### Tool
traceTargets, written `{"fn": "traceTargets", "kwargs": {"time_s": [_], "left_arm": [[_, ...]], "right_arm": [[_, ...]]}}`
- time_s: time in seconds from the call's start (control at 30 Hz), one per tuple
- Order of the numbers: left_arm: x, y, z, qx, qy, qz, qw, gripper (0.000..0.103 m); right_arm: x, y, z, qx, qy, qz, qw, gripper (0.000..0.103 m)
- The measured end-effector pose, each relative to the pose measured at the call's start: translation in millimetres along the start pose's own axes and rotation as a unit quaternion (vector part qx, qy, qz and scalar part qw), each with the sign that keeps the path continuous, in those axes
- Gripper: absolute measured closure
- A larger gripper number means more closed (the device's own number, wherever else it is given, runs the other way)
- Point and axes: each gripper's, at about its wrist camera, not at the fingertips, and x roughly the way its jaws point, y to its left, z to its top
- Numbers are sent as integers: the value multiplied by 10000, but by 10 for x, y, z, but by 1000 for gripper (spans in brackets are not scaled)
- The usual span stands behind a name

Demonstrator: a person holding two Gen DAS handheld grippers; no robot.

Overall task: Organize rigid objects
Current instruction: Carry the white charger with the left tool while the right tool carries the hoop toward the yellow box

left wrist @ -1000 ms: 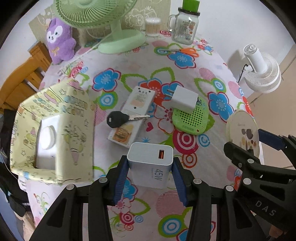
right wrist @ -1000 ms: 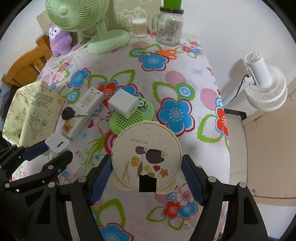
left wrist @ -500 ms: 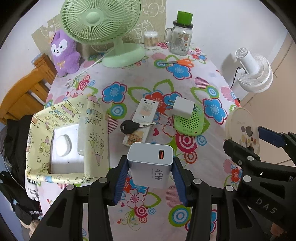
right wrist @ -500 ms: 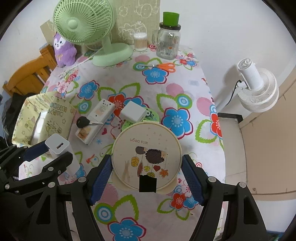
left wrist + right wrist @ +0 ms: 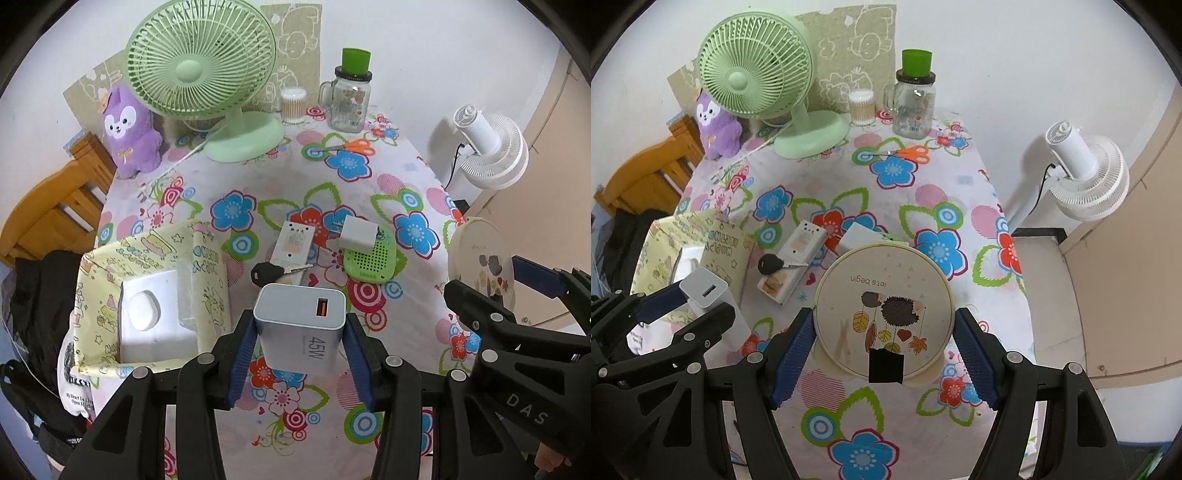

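Charger (image 5: 301, 328) in jaws, above table edge (image 5: 441, 184)

Both wrist cameras are looking steeply down from above the near edge of the flowered table (image 5: 280, 184), facing the far wall. The left view is sitting further left, taking in the yellow patterned box (image 5: 147, 295); the right view is sitting further right, taking in the white floor fan (image 5: 1086, 177). Both are sharing the green desk fan (image 5: 201, 70) (image 5: 753, 74) and the table's middle.
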Motion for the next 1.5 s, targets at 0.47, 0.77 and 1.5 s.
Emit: {"fn": "traceTargets", "kwargs": {"time_s": [0.47,0.77,1.5], "left_arm": [[-163,220,68,76,-182,-59,9998,55],[-200,458,53,24,-215,-67,9997,55],[-117,1099,40,-183,-148,-7,9997,55]], "right_arm": [[-172,233,75,108,-195,-91,9997,26],[-186,460,121,67,-220,-98,9997,26],[0,1106,278,-125,-84,-91,9998,26]]}}
